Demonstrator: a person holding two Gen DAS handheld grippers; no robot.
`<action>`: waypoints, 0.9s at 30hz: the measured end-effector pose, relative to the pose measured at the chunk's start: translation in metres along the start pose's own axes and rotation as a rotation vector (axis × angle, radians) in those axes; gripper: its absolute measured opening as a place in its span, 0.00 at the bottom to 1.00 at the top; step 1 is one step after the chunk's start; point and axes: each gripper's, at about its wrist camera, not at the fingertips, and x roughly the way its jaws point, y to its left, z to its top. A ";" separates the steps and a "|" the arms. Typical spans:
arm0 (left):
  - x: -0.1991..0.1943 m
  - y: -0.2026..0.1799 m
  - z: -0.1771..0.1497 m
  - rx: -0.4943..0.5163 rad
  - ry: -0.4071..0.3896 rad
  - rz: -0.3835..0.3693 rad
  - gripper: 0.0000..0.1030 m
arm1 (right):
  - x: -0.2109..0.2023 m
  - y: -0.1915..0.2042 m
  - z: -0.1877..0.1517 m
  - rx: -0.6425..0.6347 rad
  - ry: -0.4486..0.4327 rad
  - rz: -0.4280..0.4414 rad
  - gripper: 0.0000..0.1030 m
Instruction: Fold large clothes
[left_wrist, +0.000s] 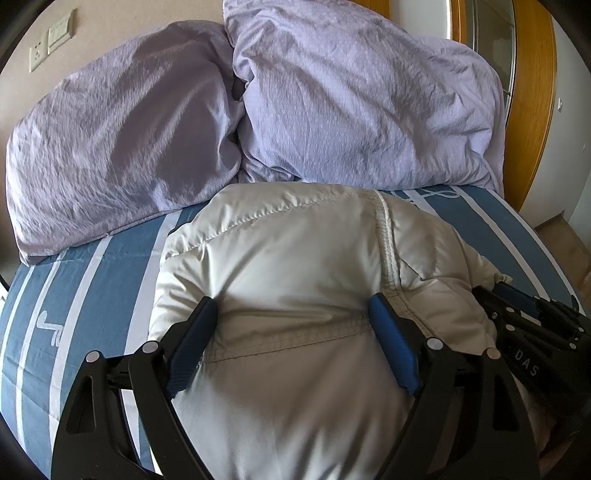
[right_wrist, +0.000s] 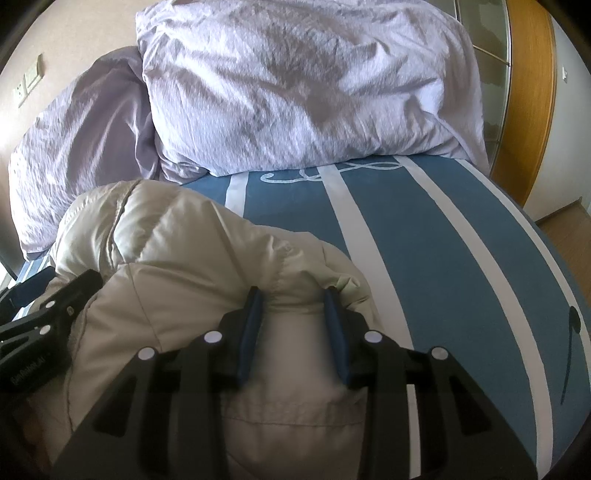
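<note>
A cream puffy jacket (left_wrist: 288, 266) lies bunched on the blue striped bed sheet (left_wrist: 74, 295). My left gripper (left_wrist: 291, 306) is open, its blue pads wide apart and pressed onto the jacket's top. My right gripper (right_wrist: 293, 295) has its pads around a fold of the jacket (right_wrist: 192, 251) at its right edge, with cloth between them. The right gripper also shows at the right edge of the left wrist view (left_wrist: 532, 317). The left gripper shows at the left edge of the right wrist view (right_wrist: 44, 317).
A lilac duvet and pillow (left_wrist: 332, 96) are piled at the head of the bed, just beyond the jacket. A wooden frame (left_wrist: 532, 110) stands at the right. Wall sockets (left_wrist: 51, 40) are at the upper left. The sheet (right_wrist: 461, 258) extends to the right of the jacket.
</note>
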 end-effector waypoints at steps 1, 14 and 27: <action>-0.001 0.000 0.000 0.002 0.001 0.002 0.81 | 0.000 -0.001 0.000 -0.003 0.006 0.000 0.34; -0.043 0.021 0.000 -0.044 -0.003 0.012 0.81 | -0.020 0.001 0.003 -0.028 0.038 -0.019 0.38; -0.074 0.057 -0.008 -0.107 -0.020 0.066 0.81 | -0.042 -0.002 -0.010 0.005 0.033 -0.015 0.39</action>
